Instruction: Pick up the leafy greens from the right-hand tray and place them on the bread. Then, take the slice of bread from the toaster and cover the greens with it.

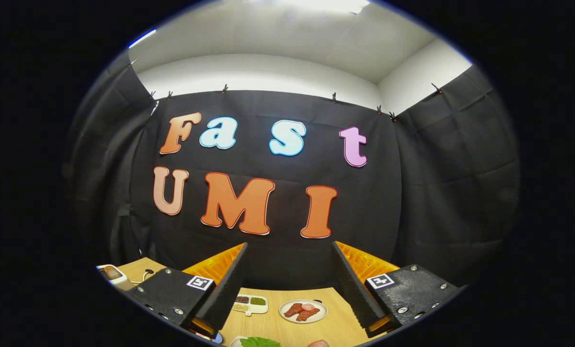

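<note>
My gripper (290, 250) is held high above the wooden table (333, 325), its two fingers wide apart with nothing between them. Below the fingers, at the near edge of the table, lies a green leaf (260, 342) on something pale, partly cut off. To the left, beyond the left finger's mount, stands a white toaster (111, 274) with a brown slice in its slot.
Between the fingers, farther back on the table, a small divided dish (250, 303) holds dark and green fillings. Beside it a round plate (303, 311) carries reddish meat slices. The booth's black cloth wall rises behind the table.
</note>
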Motion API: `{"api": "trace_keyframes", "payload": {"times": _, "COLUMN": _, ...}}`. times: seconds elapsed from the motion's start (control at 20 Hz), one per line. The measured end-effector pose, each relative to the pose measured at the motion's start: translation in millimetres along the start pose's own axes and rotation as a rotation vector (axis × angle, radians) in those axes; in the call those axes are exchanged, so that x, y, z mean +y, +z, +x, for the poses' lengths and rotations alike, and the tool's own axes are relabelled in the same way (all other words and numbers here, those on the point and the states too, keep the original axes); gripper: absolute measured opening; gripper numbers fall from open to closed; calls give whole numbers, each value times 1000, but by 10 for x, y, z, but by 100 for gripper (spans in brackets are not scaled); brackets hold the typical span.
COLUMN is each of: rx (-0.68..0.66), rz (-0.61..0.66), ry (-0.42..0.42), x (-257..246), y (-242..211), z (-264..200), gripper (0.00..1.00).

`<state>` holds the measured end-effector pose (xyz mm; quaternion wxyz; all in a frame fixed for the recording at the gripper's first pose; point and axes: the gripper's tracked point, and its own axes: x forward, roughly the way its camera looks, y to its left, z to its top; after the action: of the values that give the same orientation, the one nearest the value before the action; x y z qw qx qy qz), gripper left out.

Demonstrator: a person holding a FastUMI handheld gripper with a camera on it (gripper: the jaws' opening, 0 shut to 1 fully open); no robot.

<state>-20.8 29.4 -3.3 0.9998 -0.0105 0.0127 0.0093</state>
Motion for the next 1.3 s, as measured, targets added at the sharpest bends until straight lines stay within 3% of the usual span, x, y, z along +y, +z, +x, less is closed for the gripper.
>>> {"api": "trace_keyframes", "payload": {"times": 0.4, "rx": 49, "rz": -14, "ry": 2, "x": -37, "y": -214, "z": -7, "gripper": 99}}
{"api": "trace_keyframes", "payload": {"times": 0.6, "rx": 128, "rz": 20, "ry": 1, "x": -80, "y": -518, "z": 47, "gripper": 99}}
{"api": "trace_keyframes", "payload": {"times": 1.3, "rx": 479, "rz": 85, "ry": 115, "x": 344, "y": -1794, "z": 61, "gripper": 100}}
